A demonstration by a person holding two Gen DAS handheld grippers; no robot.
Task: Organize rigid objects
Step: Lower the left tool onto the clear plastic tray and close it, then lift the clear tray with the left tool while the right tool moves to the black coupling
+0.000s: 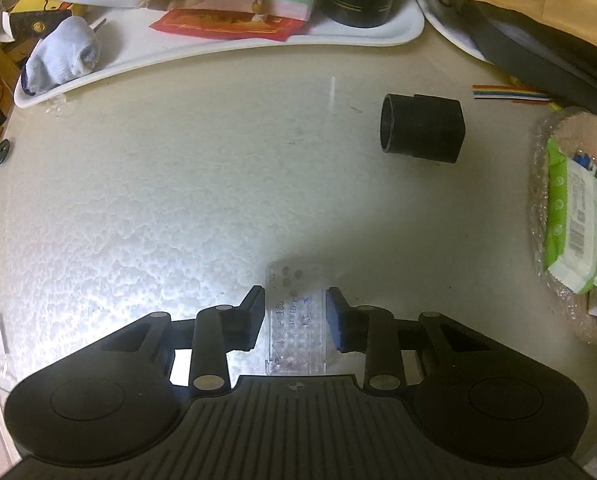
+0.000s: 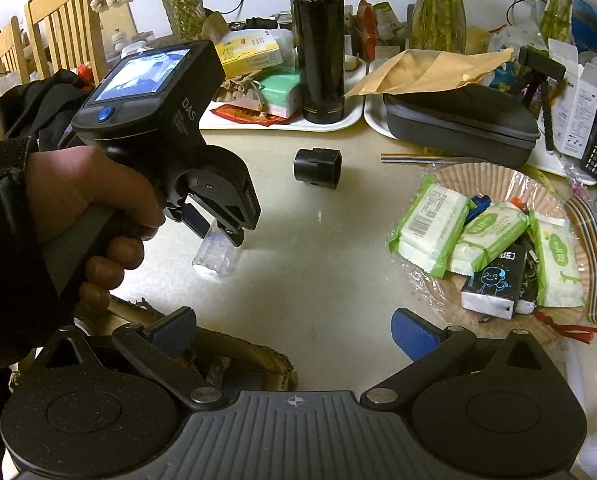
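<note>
Clearly "DAS"-marked left tool [image 2: 218, 232] clamps clear box [image 1: 295, 320]; right tool [image 2: 294, 332] gapes wide.

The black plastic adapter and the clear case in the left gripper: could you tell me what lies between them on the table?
Nothing: in both views only bare table separates the black adapter from the clear case clamped in the left gripper.

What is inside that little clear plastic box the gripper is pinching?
Through the clear box, held by the left gripper, show a few small dark round bits and blue handwriting on its face. What the bits are is too blurry to tell.
</note>
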